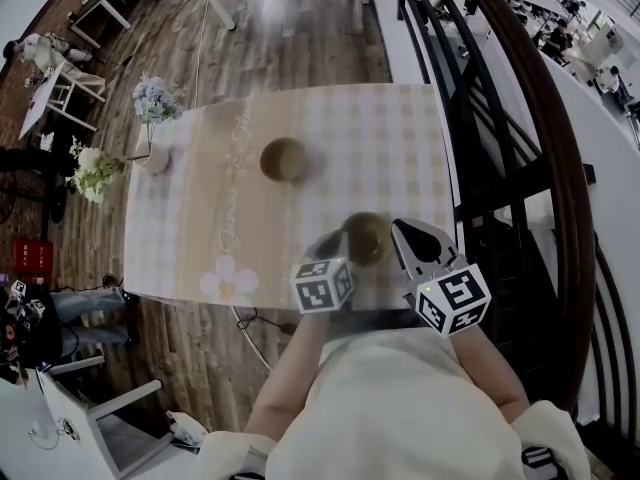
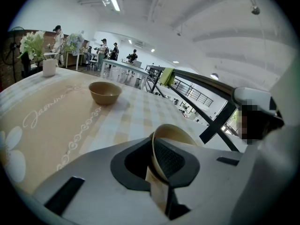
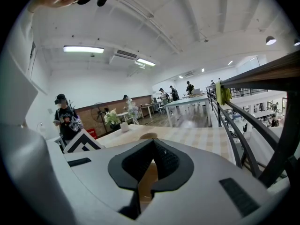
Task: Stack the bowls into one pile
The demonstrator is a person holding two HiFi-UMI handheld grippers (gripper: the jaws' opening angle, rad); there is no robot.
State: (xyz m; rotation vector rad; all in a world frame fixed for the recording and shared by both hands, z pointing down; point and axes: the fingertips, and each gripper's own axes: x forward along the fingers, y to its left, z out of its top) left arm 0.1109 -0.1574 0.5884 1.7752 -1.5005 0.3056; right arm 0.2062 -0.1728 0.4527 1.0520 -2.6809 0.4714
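1. Gripping the near bowl [image 2: 176, 132] by its rim, left gripper [image 2: 157, 159] jaws clamp it; it sits by the table [image 1: 400, 138] edge.
2. Second bowl [image 2: 105, 92] sits mid-table, well apart; right gripper [image 3: 152, 149] jaws together, empty.

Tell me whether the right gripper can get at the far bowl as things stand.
Probably yes. The far bowl sits alone on the table, nothing between it and the right gripper; the left gripper, shut on the near bowl, is aside. The right jaws must open first.
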